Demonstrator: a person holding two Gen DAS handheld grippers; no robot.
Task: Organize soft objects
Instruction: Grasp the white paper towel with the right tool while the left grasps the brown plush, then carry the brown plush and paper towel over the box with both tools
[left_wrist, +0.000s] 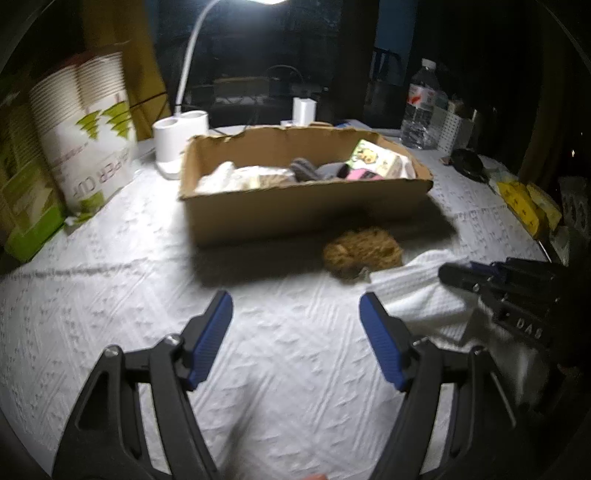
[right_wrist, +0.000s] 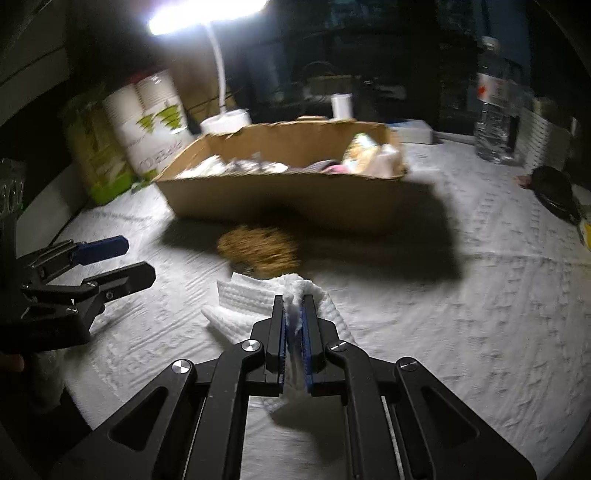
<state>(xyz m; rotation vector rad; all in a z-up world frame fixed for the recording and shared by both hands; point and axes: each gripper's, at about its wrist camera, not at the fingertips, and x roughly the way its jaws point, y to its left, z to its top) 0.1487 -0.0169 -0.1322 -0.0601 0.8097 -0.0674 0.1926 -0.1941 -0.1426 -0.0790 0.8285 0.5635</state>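
Note:
A cardboard box (left_wrist: 306, 210) with several soft items inside stands on the white tablecloth; it also shows in the right wrist view (right_wrist: 280, 199). A brown fuzzy bundle (left_wrist: 362, 254) lies just in front of the box, also in the right wrist view (right_wrist: 258, 247). A white waffle cloth (left_wrist: 417, 295) lies to its right. My right gripper (right_wrist: 293, 306) is shut on the white cloth (right_wrist: 240, 299), lifting its edge; it shows in the left wrist view (left_wrist: 454, 275). My left gripper (left_wrist: 295, 306) is open and empty above the tablecloth, left of the cloth, and shows in the right wrist view (right_wrist: 133, 258).
Paper cup packs (left_wrist: 81, 133) stand at the left. A white lamp base (left_wrist: 177, 140) is behind the box. A water bottle (left_wrist: 421, 107) and a white basket (left_wrist: 454, 125) stand at the back right. Yellow packets (left_wrist: 524, 199) lie at the right edge.

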